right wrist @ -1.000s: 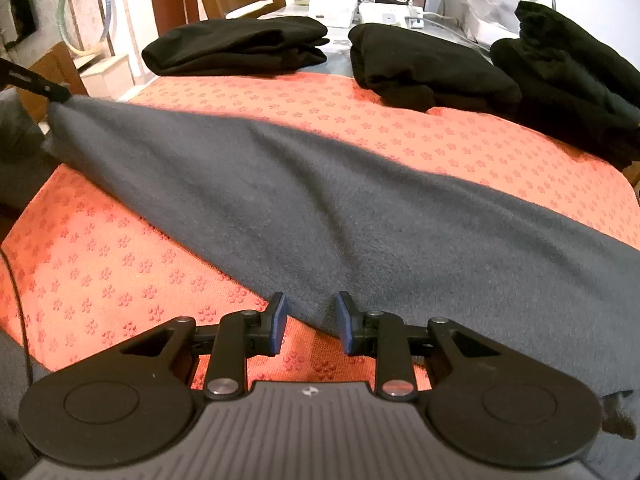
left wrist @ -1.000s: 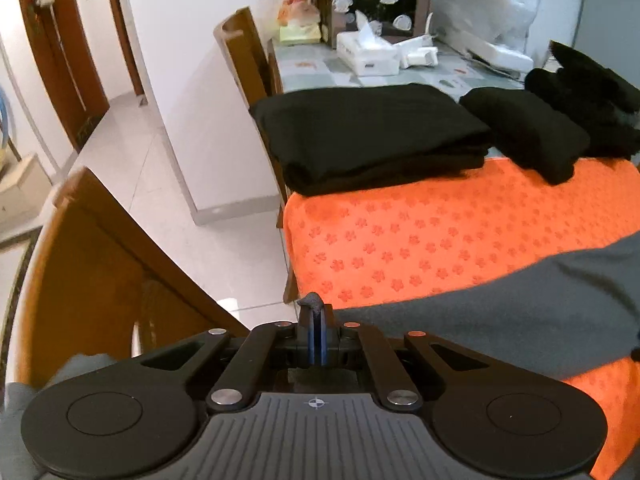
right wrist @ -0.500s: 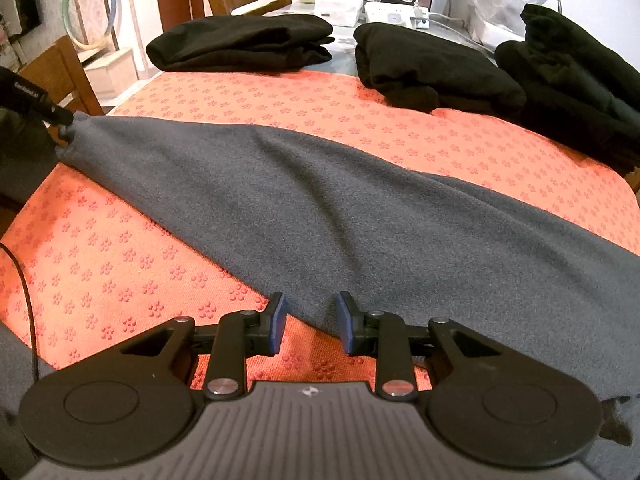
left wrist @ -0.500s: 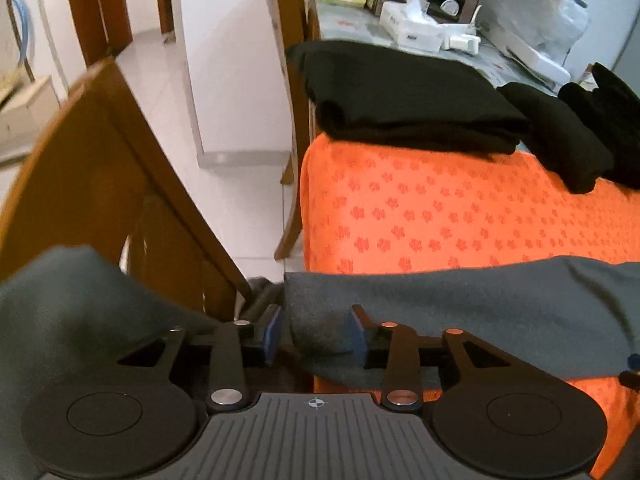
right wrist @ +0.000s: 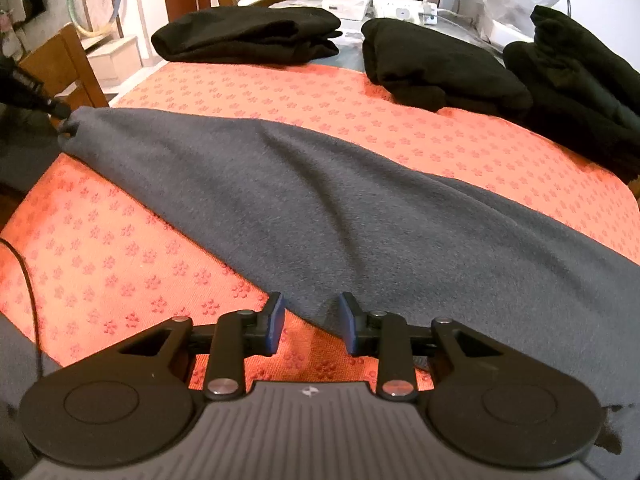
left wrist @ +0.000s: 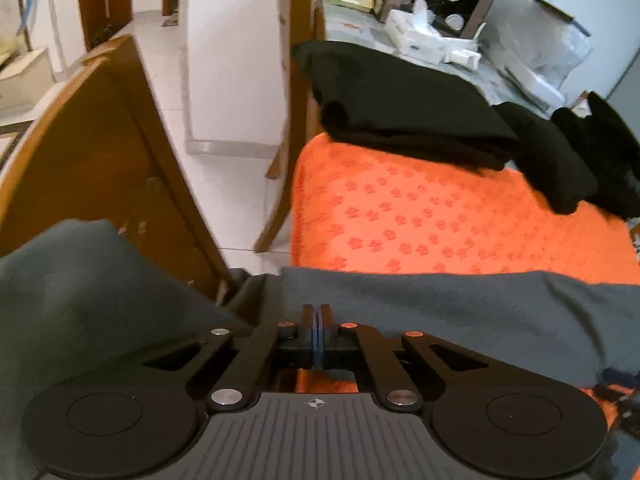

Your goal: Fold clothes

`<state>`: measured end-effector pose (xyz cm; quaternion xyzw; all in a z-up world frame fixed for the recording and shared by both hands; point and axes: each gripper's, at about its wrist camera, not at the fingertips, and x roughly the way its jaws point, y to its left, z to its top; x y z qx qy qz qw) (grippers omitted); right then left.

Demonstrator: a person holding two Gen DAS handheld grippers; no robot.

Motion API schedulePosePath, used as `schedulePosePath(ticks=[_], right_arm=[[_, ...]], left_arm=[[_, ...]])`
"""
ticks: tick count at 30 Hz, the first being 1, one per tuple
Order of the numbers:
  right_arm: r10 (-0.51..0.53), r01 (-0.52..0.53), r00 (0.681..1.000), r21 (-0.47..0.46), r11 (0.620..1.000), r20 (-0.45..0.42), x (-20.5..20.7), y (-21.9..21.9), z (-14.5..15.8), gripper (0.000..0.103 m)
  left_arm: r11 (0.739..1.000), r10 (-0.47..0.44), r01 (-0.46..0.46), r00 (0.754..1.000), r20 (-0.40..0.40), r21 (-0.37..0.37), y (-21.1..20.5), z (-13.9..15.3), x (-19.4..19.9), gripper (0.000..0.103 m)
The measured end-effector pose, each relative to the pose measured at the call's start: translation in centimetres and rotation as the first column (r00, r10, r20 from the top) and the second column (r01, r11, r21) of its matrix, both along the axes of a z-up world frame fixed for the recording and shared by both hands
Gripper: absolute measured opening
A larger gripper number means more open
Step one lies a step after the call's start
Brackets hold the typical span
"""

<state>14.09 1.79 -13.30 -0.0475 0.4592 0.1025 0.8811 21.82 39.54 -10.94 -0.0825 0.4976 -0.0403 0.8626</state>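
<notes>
Left wrist view: left gripper [left wrist: 316,312], fingers pinched together, clamps the edge of the long grey fleece garment [left wrist: 460,304] at the corner of the table.
Right gripper [right wrist: 310,320]: jaws apart, the garment's near edge between them, not pinched.
Garment: stretched diagonally across the orange flower-patterned tablecloth [right wrist: 120,248].
Behind it: folded black clothes [right wrist: 248,36].
Beside the table: brown wooden chair [left wrist: 108,160].

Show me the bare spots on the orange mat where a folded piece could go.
Free: the mat near-left of the grey garment, and the strip between it and the black piles. Crowded: the far edge and right side.
</notes>
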Motion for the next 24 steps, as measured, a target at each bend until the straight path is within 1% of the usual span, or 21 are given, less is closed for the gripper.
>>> schedulePosePath(ticks=[2,6,8,10,14,16,18,19,20,21,22,24], right_arm=[[0.035,-0.035,0.999,0.018,0.999,0.021,0.4,0.7,1.2,0.035],[0.142,-0.146,0.989,0.099,0.984,0.042,2.8,3.3,2.9,0.035],[0.192,-0.196,0.981,0.143,0.970,0.043,4.2,5.2,3.1,0.035],[0.235,-0.238,0.971,0.187,0.953,0.037,5.7,7.2,3.1,0.035],[0.307,-0.302,0.951,0.249,0.920,0.021,7.8,11.2,2.3,0.035],[0.321,-0.315,0.947,0.251,0.915,0.020,8.4,13.0,1.8,0.035],[0.314,-0.310,0.949,0.246,0.918,0.024,9.2,14.2,1.3,0.034],[0.306,-0.304,0.952,0.246,0.921,0.028,9.6,14.8,1.1,0.033],[0.297,-0.296,0.954,0.245,0.923,0.031,9.9,15.2,1.0,0.031],[0.292,-0.290,0.956,0.247,0.925,0.031,10.2,15.6,0.8,0.028],[0.290,-0.288,0.957,0.242,0.927,0.028,10.5,16.2,0.6,0.025],[0.296,-0.292,0.955,0.220,0.931,0.019,11.1,17.3,0.0,0.024]], left_arm=[[0.999,-0.014,0.013,1.000,0.005,0.029,0.0,0.2,-0.4,0.003],[0.999,-0.025,0.024,0.999,0.027,0.032,-0.2,0.8,-0.6,0.005],[0.999,-0.038,0.037,0.999,0.038,0.037,-0.4,1.1,-0.4,0.006],[0.998,-0.053,0.051,0.997,0.049,0.039,-0.6,1.4,-0.3,0.010],[0.999,-0.050,0.049,0.996,0.071,0.013,-0.6,2.3,0.2,0.016],[0.999,-0.045,0.045,0.996,0.074,0.002,-0.3,2.4,0.5,0.023],[0.999,-0.040,0.041,0.997,0.071,-0.011,0.0,2.3,0.8,0.031],[0.999,-0.038,0.039,0.997,0.070,-0.018,0.1,2.2,1.0,0.032],[0.999,-0.035,0.037,0.997,0.069,-0.025,0.2,2.2,1.1,0.036],[0.999,-0.033,0.035,0.997,0.068,-0.032,0.4,2.1,1.3,0.040],[0.999,-0.030,0.033,0.997,0.066,-0.038,0.5,2.1,1.5,0.042],[0.998,-0.025,0.029,0.998,0.064,-0.052,0.8,2.0,1.8,0.042]])
